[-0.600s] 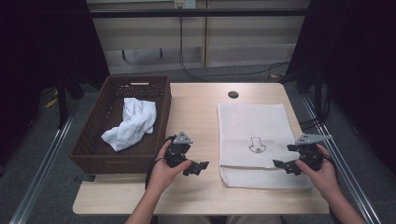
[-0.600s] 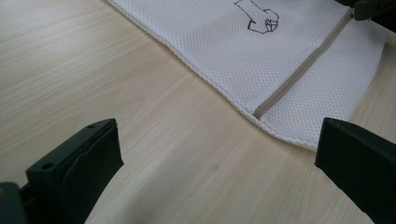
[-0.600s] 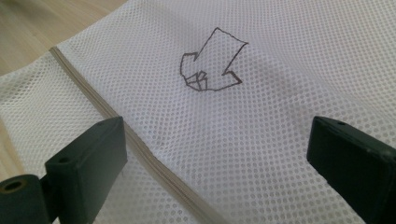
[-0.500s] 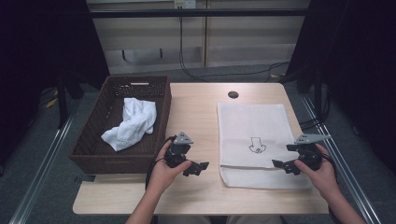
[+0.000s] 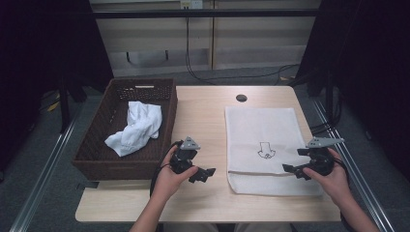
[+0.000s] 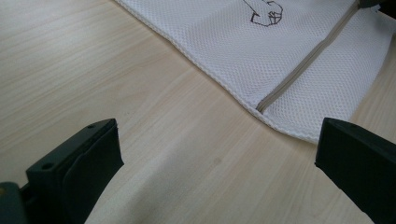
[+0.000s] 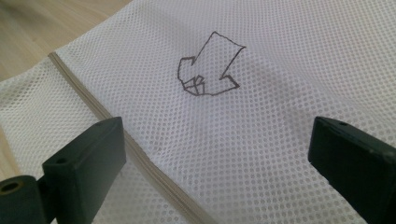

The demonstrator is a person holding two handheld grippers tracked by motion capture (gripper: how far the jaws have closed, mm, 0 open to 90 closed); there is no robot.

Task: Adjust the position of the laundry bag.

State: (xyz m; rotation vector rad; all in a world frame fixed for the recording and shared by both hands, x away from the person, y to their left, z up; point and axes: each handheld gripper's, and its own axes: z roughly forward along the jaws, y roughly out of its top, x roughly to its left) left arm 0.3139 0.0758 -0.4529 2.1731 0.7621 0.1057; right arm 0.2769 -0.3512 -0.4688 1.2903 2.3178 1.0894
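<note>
A white mesh laundry bag [image 5: 263,140] lies flat on the right half of the wooden table [image 5: 203,111], a drawn arrow [image 7: 210,65] on it and a grey zipper [image 6: 303,60] across its near end. My left gripper [image 5: 202,175] is open, low over bare wood just left of the bag's near corner [image 6: 280,126]. My right gripper [image 5: 291,170] is open, hovering over the bag's near right part, beside the zipper [image 7: 130,149]. Neither holds anything. A crumpled white cloth [image 5: 136,126] sits in the brown wicker basket [image 5: 92,159] at the left.
A round cable hole [image 5: 241,98] is in the table's far middle. Cables hang behind the table's far edge. Metal rails run along the floor on both sides.
Both grippers have barely shifted; the left one has edged slightly. Nothing was taken hold of or let go.
</note>
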